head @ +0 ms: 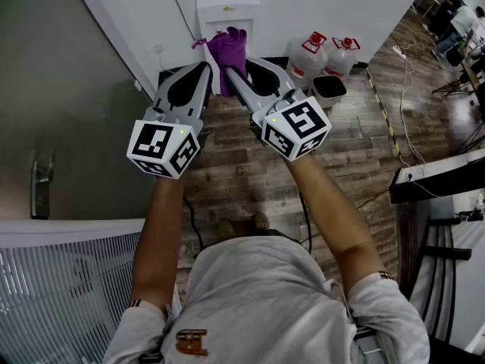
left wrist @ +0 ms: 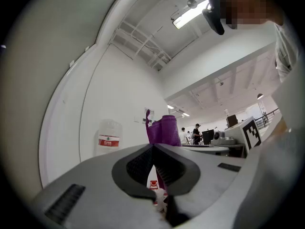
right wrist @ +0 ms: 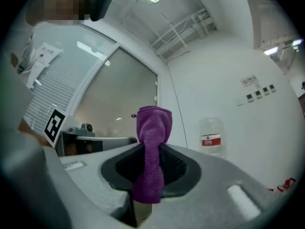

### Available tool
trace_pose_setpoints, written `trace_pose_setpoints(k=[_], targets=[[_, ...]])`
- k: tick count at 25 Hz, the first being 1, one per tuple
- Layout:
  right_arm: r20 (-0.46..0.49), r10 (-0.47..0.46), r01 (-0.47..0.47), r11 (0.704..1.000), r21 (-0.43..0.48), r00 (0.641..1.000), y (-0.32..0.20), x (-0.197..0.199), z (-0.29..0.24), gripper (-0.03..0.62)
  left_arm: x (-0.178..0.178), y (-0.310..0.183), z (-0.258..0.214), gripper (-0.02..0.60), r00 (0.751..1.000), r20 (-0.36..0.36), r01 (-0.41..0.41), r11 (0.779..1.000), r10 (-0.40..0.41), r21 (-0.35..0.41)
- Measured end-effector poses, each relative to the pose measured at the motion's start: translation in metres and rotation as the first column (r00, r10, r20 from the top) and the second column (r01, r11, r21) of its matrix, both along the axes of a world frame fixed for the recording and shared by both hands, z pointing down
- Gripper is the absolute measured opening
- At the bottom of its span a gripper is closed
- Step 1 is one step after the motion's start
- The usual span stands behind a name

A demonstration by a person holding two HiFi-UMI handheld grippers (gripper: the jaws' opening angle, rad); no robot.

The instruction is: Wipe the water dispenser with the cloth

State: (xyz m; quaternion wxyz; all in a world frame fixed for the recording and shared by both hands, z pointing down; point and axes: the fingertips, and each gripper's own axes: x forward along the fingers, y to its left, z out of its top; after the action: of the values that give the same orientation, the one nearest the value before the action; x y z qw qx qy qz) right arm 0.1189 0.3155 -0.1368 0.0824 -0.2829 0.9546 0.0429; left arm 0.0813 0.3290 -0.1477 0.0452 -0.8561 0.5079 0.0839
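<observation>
My right gripper point(head: 230, 73) is shut on a purple cloth point(head: 228, 50), which sticks up bunched above the jaw tips. In the right gripper view the cloth point(right wrist: 152, 147) is pinched between the jaws of the right gripper point(right wrist: 151, 149). My left gripper point(head: 206, 67) is beside it on the left, shut with nothing in it. In the left gripper view its jaws meet at the tip point(left wrist: 153, 147), with the cloth point(left wrist: 164, 129) just beyond. The white water dispenser point(head: 227, 10) stands against the wall straight ahead, apart from both grippers. Its bottle point(left wrist: 108, 137) point(right wrist: 210, 138) shows in both gripper views.
Two spare water jugs point(head: 309, 51) point(head: 345, 50) and a black bin point(head: 328, 88) stand on the wooden floor right of the dispenser. A grey door with a handle point(head: 42, 184) is at the left. Cables point(head: 405, 105) run along the floor on the right, beside a dark table edge point(head: 436, 180).
</observation>
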Motion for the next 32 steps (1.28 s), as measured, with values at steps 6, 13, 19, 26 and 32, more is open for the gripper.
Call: trace_pose_setpoints(k=[6, 13, 19, 26, 32], targets=[[-0.005, -0.001, 0.001, 1.000, 0.008, 1.000, 0.004, 0.001, -0.003, 0.092, 0.003, 0.002, 0.000, -0.002, 1.000, -0.001, 0.000, 1.000, 0.000, -0.002], [-0.011, -0.011, 0.011, 0.999, 0.036, 1.000, 0.003, 0.006, -0.002, 0.094, 0.007, -0.005, 0.005, -0.002, 1.000, 0.006, 0.023, 1.000, -0.023, -0.003], [-0.009, -0.018, 0.018, 0.999, 0.029, 1.000, -0.010, 0.028, 0.005, 0.094, 0.019, -0.019, 0.006, -0.002, 0.998, 0.030, 0.057, 0.998, -0.057, -0.003], [-0.042, 0.003, 0.000, 0.998, 0.065, 0.999, -0.026, 0.058, 0.016, 0.094, 0.036, -0.036, 0.013, -0.002, 0.994, 0.041, 0.106, 0.994, -0.106, 0.007], [-0.042, 0.000, 0.002, 0.999, 0.049, 0.999, -0.047, 0.066, 0.030, 0.094, 0.036, -0.054, 0.021, -0.002, 0.989, 0.047, 0.138, 0.990, -0.138, 0.003]])
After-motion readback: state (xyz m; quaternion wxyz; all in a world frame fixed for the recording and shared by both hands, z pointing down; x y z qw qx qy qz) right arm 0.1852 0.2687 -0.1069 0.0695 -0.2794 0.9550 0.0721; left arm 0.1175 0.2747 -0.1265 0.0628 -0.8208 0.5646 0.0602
